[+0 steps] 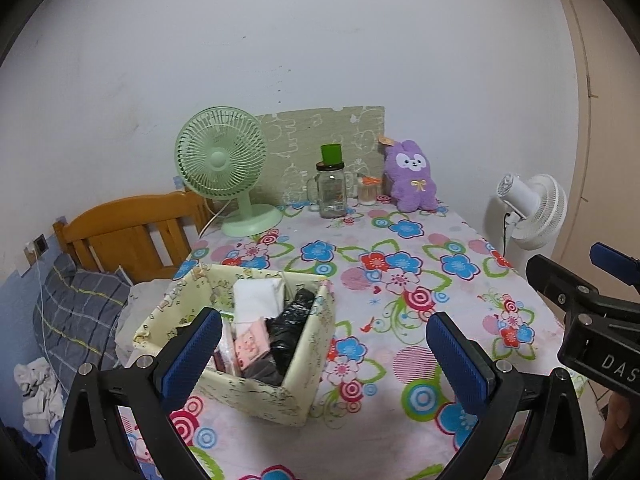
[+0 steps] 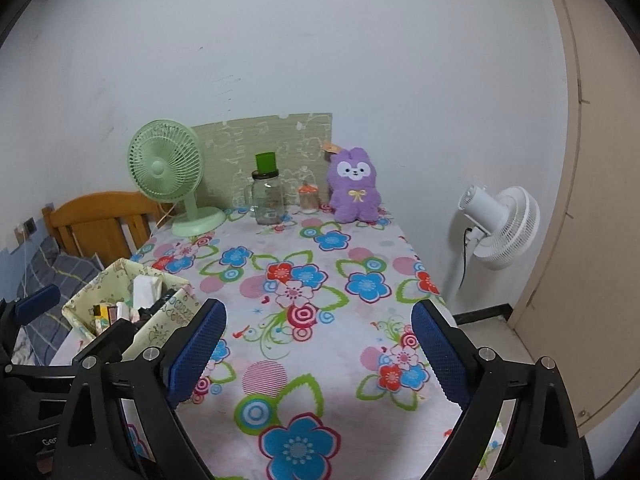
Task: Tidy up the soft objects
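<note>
Both grippers I operate hang over the near table edge with jaws spread wide and nothing between the blue pads: left gripper [image 1: 324, 352], right gripper [image 2: 320, 354]. Just beyond my left gripper, the fabric storage box [image 1: 308, 380] sits on the floral tablecloth [image 2: 320, 248]. At the far edge, against the wall, the purple plush toy [image 2: 354, 188] stands upright beside a glass jar [image 2: 269, 200].
</note>
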Motion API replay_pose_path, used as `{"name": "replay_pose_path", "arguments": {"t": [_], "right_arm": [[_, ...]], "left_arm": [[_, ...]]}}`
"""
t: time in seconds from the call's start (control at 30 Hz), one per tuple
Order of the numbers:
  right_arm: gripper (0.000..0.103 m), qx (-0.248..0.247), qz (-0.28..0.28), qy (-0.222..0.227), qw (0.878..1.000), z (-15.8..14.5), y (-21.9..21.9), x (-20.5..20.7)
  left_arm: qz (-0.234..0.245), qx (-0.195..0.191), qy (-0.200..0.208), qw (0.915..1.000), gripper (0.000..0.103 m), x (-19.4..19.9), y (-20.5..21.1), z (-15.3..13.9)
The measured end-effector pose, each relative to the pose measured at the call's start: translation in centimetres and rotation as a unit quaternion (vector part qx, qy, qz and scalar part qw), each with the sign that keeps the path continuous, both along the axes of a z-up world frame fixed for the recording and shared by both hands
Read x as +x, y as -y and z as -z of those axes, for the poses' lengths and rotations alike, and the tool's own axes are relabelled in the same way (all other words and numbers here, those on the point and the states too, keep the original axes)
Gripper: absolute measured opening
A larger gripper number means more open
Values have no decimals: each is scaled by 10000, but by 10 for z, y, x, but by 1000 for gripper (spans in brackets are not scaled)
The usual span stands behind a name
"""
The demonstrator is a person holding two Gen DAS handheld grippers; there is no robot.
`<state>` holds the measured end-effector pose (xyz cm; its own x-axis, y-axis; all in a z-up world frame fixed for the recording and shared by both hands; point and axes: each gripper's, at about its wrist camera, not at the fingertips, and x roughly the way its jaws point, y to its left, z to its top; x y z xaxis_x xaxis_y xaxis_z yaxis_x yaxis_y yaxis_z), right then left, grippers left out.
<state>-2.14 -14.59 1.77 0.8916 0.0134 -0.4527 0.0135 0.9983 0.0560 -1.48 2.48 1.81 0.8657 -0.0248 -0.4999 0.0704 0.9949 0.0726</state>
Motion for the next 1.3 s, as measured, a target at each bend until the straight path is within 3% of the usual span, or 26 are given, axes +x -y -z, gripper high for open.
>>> {"name": "replay_pose_path", "arguments": {"t": [1.3], "right_arm": [[99,7,-60,117,9999,-3,-29,15]], "left_arm": [[-50,-113,16,9999,103,11,-26,1]]}}
